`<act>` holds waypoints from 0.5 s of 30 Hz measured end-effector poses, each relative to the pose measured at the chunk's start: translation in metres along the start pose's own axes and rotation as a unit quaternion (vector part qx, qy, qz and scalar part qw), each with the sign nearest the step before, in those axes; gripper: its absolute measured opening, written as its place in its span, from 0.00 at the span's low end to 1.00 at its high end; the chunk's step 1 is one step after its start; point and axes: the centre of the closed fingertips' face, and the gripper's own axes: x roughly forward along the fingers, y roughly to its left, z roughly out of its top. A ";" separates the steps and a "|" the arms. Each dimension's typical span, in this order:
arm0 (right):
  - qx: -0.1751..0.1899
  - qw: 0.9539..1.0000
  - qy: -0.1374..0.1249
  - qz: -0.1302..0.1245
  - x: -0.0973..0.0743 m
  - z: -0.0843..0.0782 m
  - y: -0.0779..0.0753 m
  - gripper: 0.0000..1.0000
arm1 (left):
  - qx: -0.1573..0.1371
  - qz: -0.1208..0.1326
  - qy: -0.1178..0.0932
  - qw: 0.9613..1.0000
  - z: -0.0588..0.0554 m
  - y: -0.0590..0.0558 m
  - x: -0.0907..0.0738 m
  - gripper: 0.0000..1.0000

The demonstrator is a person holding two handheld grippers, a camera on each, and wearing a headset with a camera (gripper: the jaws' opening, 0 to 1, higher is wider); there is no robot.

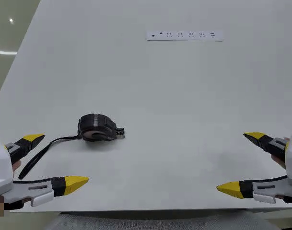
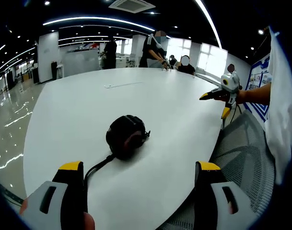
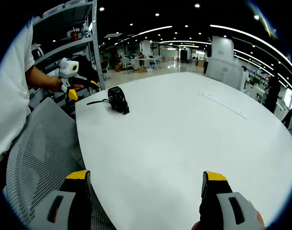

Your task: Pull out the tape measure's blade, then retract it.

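Observation:
A black tape measure (image 1: 97, 128) lies on the white table (image 1: 184, 96), its blade hook facing right and its black wrist strap (image 1: 40, 153) trailing left. My left gripper (image 1: 59, 159) hovers open at the near left edge, a short way left of and nearer than the case, with nothing between its yellow tips. The left gripper view has the tape measure (image 2: 127, 136) just ahead of the open left gripper (image 2: 139, 167). My right gripper (image 1: 236, 162) stands open at the near right edge, far from the tape measure (image 3: 118, 99), which lies across the table from the right gripper (image 3: 146, 175).
A white power strip (image 1: 184, 35) lies flat at the far side of the table. A grey mesh chair back (image 1: 136, 223) sits just below the near table edge. Several people (image 2: 155, 48) stand beyond the far end.

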 end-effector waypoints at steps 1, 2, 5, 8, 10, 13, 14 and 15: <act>0.000 1.000 -0.001 0.001 -0.001 0.000 0.001 0.96 | 0.000 -0.001 0.001 1.000 0.000 -0.001 0.000 0.94; 0.001 1.000 -0.001 0.002 -0.001 0.001 0.000 0.98 | 0.000 0.000 0.001 1.000 -0.001 -0.001 -0.001 0.95; 0.001 1.000 -0.001 0.004 -0.003 0.000 0.000 0.99 | 0.001 -0.003 0.002 1.000 -0.002 -0.001 -0.002 0.95; 0.002 1.000 0.000 0.005 -0.004 0.000 -0.001 0.99 | 0.004 -0.002 0.004 1.000 -0.003 0.000 -0.003 0.97; 0.002 1.000 0.000 0.005 -0.004 0.000 -0.001 0.99 | 0.004 -0.004 0.006 1.000 -0.003 -0.001 -0.004 0.97; 0.003 1.000 -0.002 0.003 -0.004 0.001 -0.002 0.99 | 0.007 -0.006 0.008 1.000 -0.005 -0.002 -0.004 0.98; 0.003 1.000 -0.002 0.003 -0.003 0.001 -0.002 0.99 | 0.011 -0.002 0.007 1.000 -0.005 0.000 -0.004 0.98; 0.002 1.000 -0.001 0.003 -0.003 0.001 -0.002 0.99 | 0.011 -0.004 0.008 1.000 -0.005 -0.001 -0.004 0.98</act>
